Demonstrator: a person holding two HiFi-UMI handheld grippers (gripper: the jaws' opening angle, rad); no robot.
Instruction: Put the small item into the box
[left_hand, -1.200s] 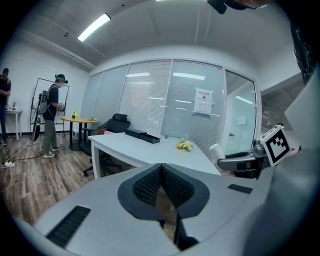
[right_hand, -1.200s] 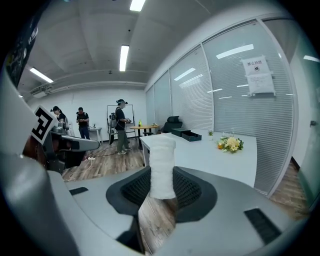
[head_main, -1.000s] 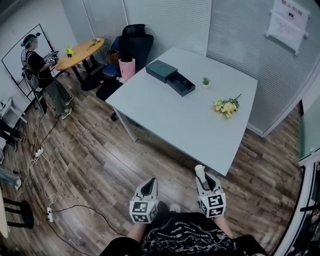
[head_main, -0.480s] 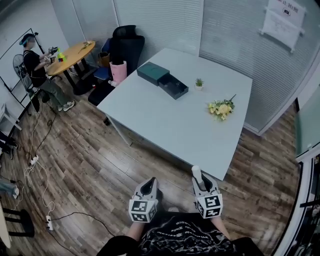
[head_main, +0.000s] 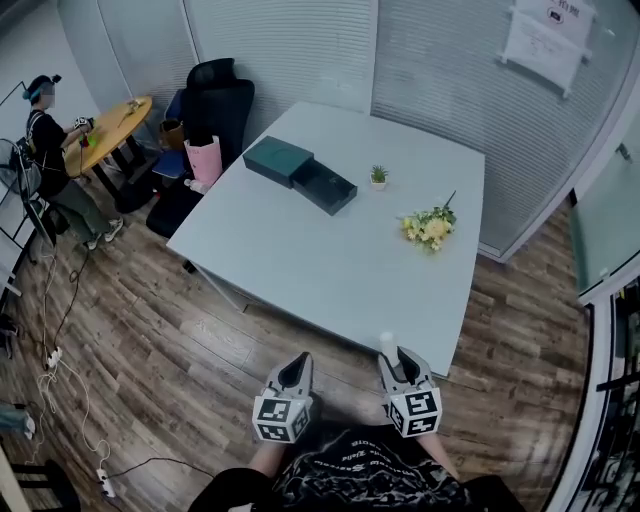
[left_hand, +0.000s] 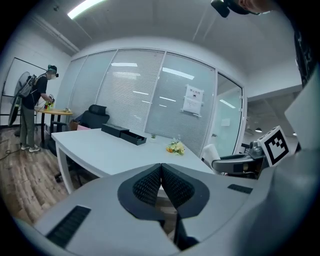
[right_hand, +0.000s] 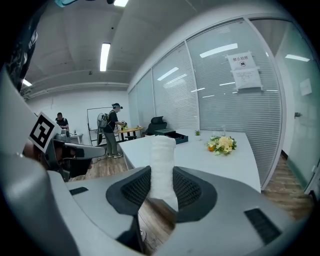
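Both hands are held low, just before the person's torso, off the near corner of the white rectangular table (head_main: 330, 260). Both claws point forward toward the table, tipped slightly downward, side by side and apart.

Left claw (head_main: 298, 362): jaws pressed together, nothing between them, confirmed in the left gripper view (left_hand: 161, 169).

Right claw (head_main: 398, 354): jaws pinch a white, textured cylindrical roll (right_hand: 162, 162) at its lower part, pads against both its sides. In the right gripper view, the roll's long axis stands upright and its top end is clear of the jaws. In the head view, that end (head_main: 387, 342) shows beyond the claw tips, toward the table edge.

The dark green box with its black drawer pulled open (head_main: 300, 172) lies on the far left part of the table, well apart from the roll.
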